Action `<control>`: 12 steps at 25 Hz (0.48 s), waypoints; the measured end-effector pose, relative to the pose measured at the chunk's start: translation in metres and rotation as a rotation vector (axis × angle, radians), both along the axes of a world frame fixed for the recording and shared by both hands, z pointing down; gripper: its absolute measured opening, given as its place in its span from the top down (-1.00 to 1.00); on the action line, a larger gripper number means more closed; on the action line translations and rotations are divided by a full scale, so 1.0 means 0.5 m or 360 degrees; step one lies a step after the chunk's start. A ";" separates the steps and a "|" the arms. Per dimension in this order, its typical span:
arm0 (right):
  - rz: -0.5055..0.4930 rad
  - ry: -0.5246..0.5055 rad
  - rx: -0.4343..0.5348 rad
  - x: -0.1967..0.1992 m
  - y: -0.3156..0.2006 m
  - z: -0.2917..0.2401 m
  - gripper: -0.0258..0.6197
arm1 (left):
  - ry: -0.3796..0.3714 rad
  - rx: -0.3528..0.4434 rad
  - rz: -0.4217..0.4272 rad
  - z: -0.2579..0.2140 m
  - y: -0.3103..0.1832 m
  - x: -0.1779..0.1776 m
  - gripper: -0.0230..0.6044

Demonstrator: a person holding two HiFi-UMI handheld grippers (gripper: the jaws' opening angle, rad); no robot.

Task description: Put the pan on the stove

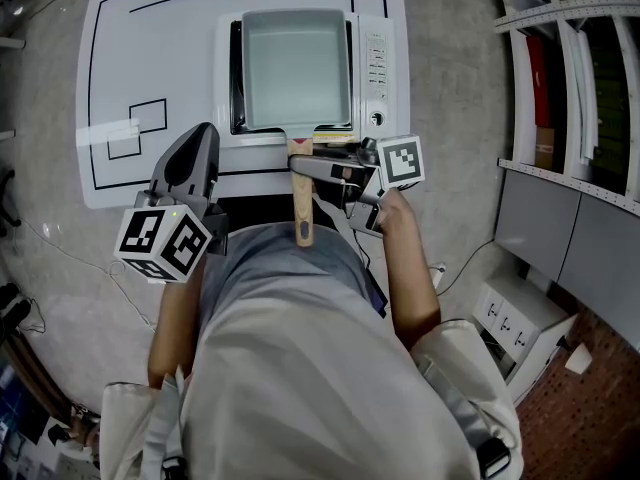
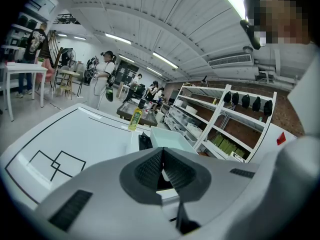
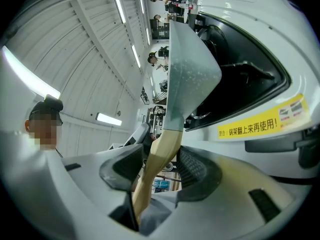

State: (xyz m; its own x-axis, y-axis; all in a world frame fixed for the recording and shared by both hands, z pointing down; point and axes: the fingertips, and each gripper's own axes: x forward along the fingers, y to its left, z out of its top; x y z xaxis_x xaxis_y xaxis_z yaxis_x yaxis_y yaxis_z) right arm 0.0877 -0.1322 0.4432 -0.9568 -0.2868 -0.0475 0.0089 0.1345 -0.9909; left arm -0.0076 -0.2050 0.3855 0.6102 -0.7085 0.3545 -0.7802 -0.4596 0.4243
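A rectangular pale-blue pan [image 1: 295,68] sits on the white tabletop stove [image 1: 375,68], its wooden handle [image 1: 302,203] pointing back toward the person. My right gripper [image 1: 305,168] reaches in from the right and is open, with the handle [image 3: 160,149] running between its jaws. The handle lies close against one pad, and a dark gap shows beside the other. From the right gripper view the pan [image 3: 192,69] hangs over the stove's black burner well [image 3: 235,79]. My left gripper [image 1: 205,133] hovers left of the stove, shut and empty [image 2: 161,151].
The stove stands on a white mat [image 1: 140,58] marked with black lines and squares. A yellow bottle [image 2: 134,118] stands at the mat's far edge. Metal shelving [image 1: 570,88] lines the right side. The person's torso fills the near foreground. People stand far off in the room.
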 end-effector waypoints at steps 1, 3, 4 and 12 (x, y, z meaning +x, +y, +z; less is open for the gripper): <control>0.0008 -0.0006 0.0002 0.001 0.000 0.000 0.30 | 0.0002 0.0000 -0.0001 0.001 0.000 0.000 0.92; 0.0023 -0.0020 -0.0002 0.001 -0.001 -0.001 0.27 | 0.0005 0.0001 -0.0002 0.000 0.001 -0.001 0.92; 0.0030 -0.0029 -0.0006 0.001 -0.001 -0.002 0.26 | 0.0006 0.0002 -0.0002 0.000 0.002 -0.001 0.92; 0.0051 -0.0045 -0.0021 0.001 -0.003 -0.004 0.25 | 0.0022 -0.0003 0.0006 0.002 0.008 0.001 0.92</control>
